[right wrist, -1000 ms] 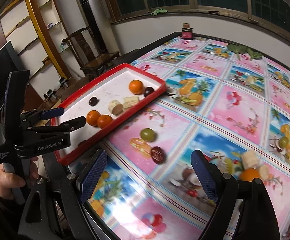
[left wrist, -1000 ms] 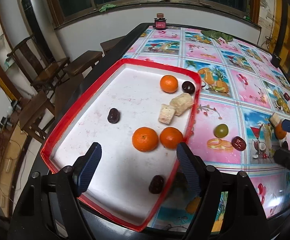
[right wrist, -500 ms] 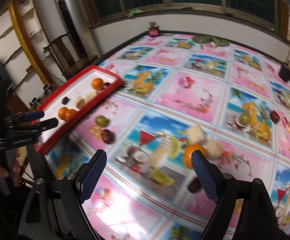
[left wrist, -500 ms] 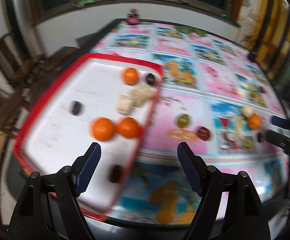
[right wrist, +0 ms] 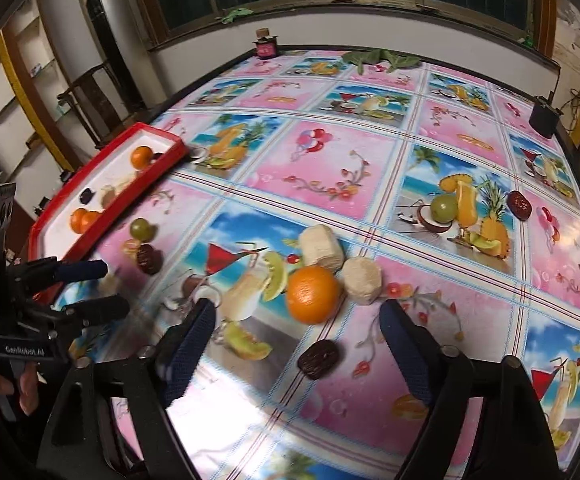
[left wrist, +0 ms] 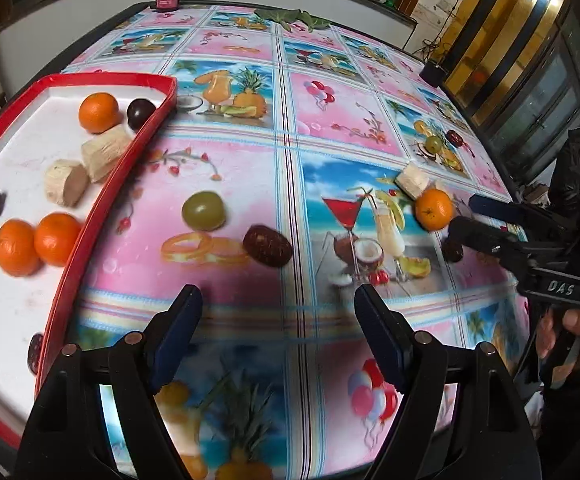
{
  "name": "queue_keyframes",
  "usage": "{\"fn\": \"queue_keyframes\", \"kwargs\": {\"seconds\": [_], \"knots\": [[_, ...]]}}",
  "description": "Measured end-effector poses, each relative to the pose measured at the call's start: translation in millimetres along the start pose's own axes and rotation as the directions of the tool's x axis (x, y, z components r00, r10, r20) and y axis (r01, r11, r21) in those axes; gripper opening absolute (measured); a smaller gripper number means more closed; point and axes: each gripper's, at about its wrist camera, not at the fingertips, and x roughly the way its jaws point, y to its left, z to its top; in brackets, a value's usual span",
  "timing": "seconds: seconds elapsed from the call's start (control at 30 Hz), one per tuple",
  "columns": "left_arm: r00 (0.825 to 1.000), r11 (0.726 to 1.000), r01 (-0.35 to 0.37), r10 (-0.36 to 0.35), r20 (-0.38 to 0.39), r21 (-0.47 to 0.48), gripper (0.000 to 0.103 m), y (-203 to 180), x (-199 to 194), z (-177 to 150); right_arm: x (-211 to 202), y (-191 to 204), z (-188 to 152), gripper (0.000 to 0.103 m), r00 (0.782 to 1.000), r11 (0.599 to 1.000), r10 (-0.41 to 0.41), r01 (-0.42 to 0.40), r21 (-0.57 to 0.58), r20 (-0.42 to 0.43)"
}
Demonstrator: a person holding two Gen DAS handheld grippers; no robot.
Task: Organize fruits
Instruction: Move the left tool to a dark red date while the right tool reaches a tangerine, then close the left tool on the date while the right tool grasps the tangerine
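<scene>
Fruits lie scattered over the desk (right wrist: 370,168): an orange (right wrist: 313,294) with 2 pale chunks (right wrist: 322,247) touching it sits just ahead of the right gripper (right wrist: 296,326), whose fingers have just been closing but stand apart, empty. A dark date (right wrist: 319,359) lies between them, untouched. The left gripper (left wrist: 278,320) hangs open near a green fruit (left wrist: 203,211). The red tray (left wrist: 102,200) at left holds 3 oranges.

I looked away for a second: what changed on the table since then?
Both tools swung away from the red tray toward the loose fruit. The left tool now faces the green fruit and date; the right tool, jaws just narrowing but empty, nears the orange. No fruit moved.
</scene>
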Motion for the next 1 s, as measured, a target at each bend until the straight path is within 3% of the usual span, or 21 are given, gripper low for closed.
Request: {"fn": "queue_keyframes", "kwargs": {"seconds": [0.1, 0.33, 0.4, 0.43, 0.47, 0.5, 0.53, 1.0], "knots": [[1.0, 1.0, -0.024, 0.023, 0.007, 0.009, 0.064, -2, 6, 7, 10, -2, 0, 0.063, 1.0, 1.0, 0.001, -0.001, 0.009, -0.016], [0.998, 0.998, -0.059, 0.059, 0.011, 0.024, 0.057, -4, 21, 19, 29, -6, 0, 0.062, 0.999, 1.0, 0.005, -0.004, 0.029, -0.036], [0.997, 0.997, -0.071, 0.071, 0.011, 0.037, 0.047, -7, 23, 21, 34, -5, 1, 0.058, 0.999, 1.0, 0.003, -0.002, 0.027, -0.04], [0.997, 0.996, -0.08, 0.079, 0.013, 0.046, 0.043, -8, 24, 21, 36, -5, 2, 0.053, 0.999, 1.0, 0.001, 0.0, 0.026, -0.045], [0.996, 0.995, -0.085, 0.084, 0.013, 0.053, 0.03, -9, 24, 21, 39, -4, 2, 0.05, 0.999, 1.0, -0.001, 0.002, 0.025, -0.049], [0.996, 0.994, -0.087, 0.087, 0.011, 0.06, 0.027, -9, 23, 20, 40, -4, 2, 0.042, 0.999, 1.0, -0.012, 0.013, 0.02, -0.047], [0.997, 0.995, -0.081, 0.081, 0.009, 0.062, 0.027, -9, 23, 20, 40, -2, 3, 0.035, 0.999, 1.0, -0.024, 0.025, 0.014, -0.041], [0.998, 0.997, -0.065, 0.065, 0.003, 0.043, 0.027, 1, 9, 9, 25, 18, 7, 0.035, 1.0, 1.0, 0.015, -0.015, 0.0, -0.007]]}}
